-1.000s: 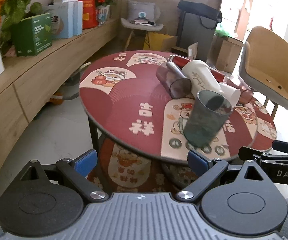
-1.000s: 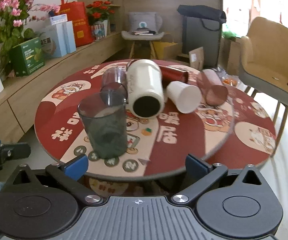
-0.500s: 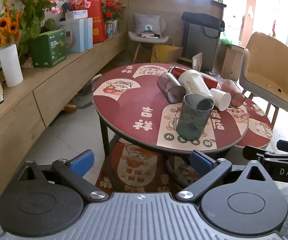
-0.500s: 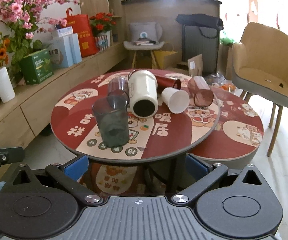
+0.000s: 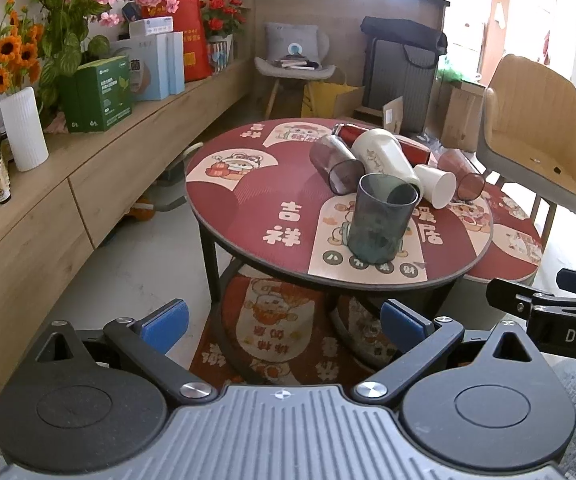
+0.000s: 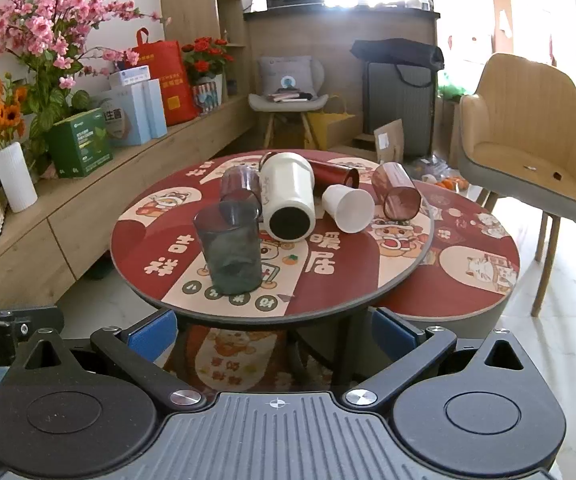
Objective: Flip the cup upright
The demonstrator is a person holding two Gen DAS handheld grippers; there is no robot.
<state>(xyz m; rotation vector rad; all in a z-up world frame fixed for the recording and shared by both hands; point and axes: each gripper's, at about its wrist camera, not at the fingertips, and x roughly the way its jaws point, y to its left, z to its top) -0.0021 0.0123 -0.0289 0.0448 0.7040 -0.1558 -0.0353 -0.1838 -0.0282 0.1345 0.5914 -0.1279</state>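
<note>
Translucent dark teal plastic cup (image 5: 382,220) (image 6: 230,250) stood upright, mouth up, near the front edge of the round red cartoon-printed tabletop (image 5: 248,204) (image 6: 340,280). Just behind it, all tipped on their sides: smoky purple clear tumbler (image 5: 336,162) (image 6: 240,184), big cream mug (image 5: 384,156) (image 6: 288,196), small white paper cup (image 5: 436,184) (image 6: 348,208), dark red metal bottle (image 6: 336,172), pinkish-brown clear tumbler (image 5: 462,176) (image 6: 398,196). Left claw (image 5: 284,322) spread wide open, gripping nothing, hanging low and well short of the table. Right claw (image 6: 274,330) same deal, wide open and empty. Tan upholstered armchair (image 5: 536,144) (image 6: 528,140) off to the right.
</note>
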